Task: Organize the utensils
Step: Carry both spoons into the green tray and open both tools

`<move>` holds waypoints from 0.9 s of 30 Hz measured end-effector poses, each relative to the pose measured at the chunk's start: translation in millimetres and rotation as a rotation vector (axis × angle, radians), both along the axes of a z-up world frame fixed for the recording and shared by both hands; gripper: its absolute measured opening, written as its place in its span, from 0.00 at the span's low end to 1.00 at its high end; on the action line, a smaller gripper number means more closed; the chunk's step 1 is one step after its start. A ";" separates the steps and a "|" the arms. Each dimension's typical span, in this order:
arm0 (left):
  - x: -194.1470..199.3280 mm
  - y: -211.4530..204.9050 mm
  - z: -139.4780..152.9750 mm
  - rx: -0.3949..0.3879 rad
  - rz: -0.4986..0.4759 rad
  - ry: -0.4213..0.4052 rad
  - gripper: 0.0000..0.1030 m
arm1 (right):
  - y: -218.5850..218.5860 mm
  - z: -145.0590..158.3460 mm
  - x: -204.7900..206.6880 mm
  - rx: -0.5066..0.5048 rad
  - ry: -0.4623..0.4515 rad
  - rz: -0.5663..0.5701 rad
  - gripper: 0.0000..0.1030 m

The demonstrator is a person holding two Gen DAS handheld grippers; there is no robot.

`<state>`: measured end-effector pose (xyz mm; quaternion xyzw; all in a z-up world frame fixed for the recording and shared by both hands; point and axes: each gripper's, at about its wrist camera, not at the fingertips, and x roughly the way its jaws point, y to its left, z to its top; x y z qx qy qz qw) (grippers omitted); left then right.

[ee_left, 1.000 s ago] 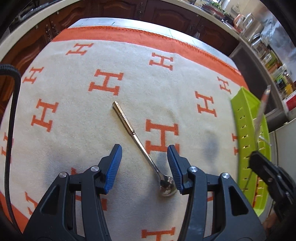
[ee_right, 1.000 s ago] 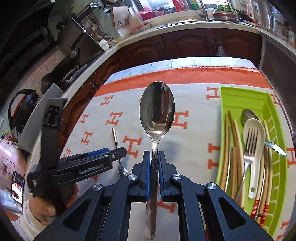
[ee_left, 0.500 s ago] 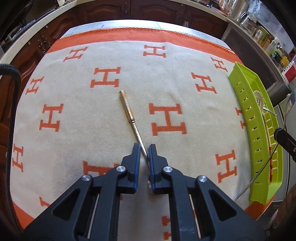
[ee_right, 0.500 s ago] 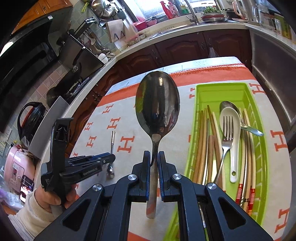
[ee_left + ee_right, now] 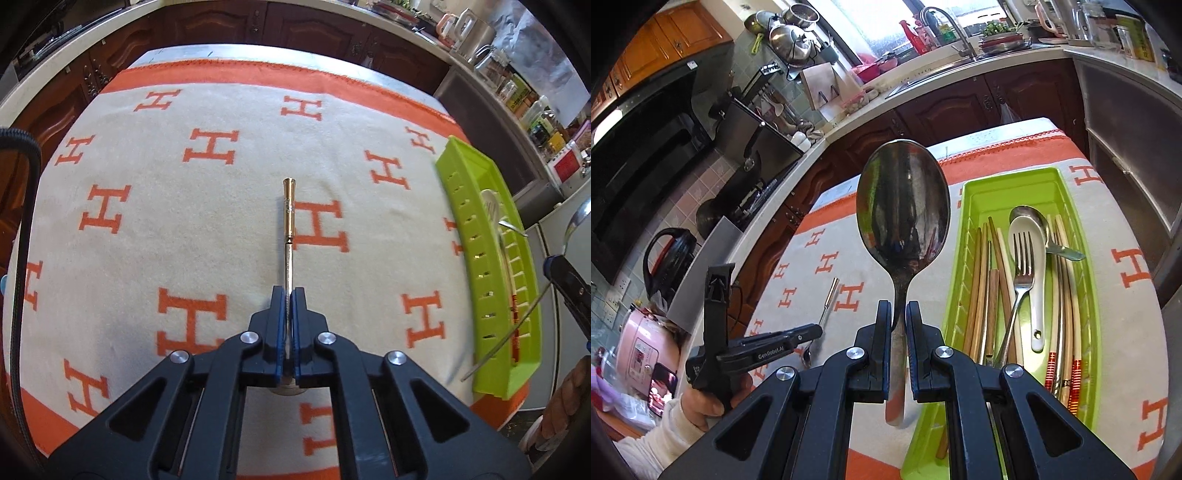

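My left gripper (image 5: 288, 295) is shut on the thin stem of a small spoon with a gold handle (image 5: 288, 214), which points away from me over the cloth; its bowl shows just under the jaws. From the right wrist view the same small spoon (image 5: 827, 306) leads out of the left gripper (image 5: 817, 329). My right gripper (image 5: 898, 308) is shut on the handle of a large steel spoon (image 5: 903, 210), held upright just left of the green tray (image 5: 1030, 188). The tray holds chopsticks, a fork, a white spoon and a metal spoon.
An orange-and-cream cloth with H marks (image 5: 166, 229) covers the table. The green tray (image 5: 476, 229) lies along its right edge. Dark cabinets and a counter with a sink (image 5: 960, 62) ring the table. A person's hand (image 5: 701, 402) grips the left gripper's handle.
My left gripper closed on the small spoon's stem, and the spoon now points straight ahead. The right gripper carried the large spoon rightward, close to the green tray.
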<state>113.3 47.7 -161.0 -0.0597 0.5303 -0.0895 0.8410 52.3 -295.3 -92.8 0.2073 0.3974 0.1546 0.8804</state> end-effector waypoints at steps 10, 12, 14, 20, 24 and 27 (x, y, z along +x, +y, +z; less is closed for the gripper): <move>-28.4 -67.4 72.6 -0.141 -0.137 -0.107 0.01 | -34.2 49.9 -35.7 0.044 -0.086 -0.073 0.07; -32.9 -87.6 82.4 -0.164 -0.173 -0.120 0.01 | -42.2 61.9 -47.4 0.028 -0.102 -0.089 0.07; -36.6 -112.1 89.1 -0.184 -0.214 -0.125 0.01 | -45.1 71.6 -56.1 0.006 -0.112 -0.107 0.07; -38.7 -169.0 80.8 -0.203 -0.264 -0.101 0.01 | -66.4 82.8 -70.3 -0.093 -0.079 -0.166 0.07; -34.6 -196.3 57.0 -0.187 -0.273 -0.073 0.01 | -75.1 74.3 -69.2 -0.151 -0.022 -0.172 0.07; -27.6 -208.5 34.5 -0.175 -0.269 -0.044 0.01 | -75.6 65.6 -63.6 -0.194 0.013 -0.167 0.07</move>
